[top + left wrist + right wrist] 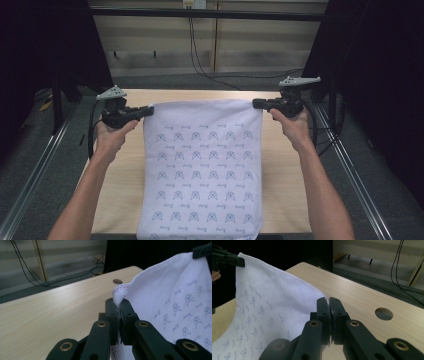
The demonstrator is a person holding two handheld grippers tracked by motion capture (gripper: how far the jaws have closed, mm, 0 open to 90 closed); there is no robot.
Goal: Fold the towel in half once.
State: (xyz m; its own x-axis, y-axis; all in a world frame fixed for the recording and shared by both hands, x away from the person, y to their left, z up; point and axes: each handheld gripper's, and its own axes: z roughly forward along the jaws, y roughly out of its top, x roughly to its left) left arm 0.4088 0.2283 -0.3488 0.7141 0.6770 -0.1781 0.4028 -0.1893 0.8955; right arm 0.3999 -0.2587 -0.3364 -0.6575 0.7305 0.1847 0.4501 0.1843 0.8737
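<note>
Above the pale wooden tabletop [116,200], a white printed cloth [202,165] is held by its far corners, the left gripper [148,111] and right gripper [256,103] each clamped on one; level, evenly tensioned lifting is advised against sagging.

Light wooden table [120,185] at frame centre. Round hole [383,313] in tabletop, right of right gripper view. Black cables [200,60] hanging upper centre. Metal rail [35,175] lower left.
</note>
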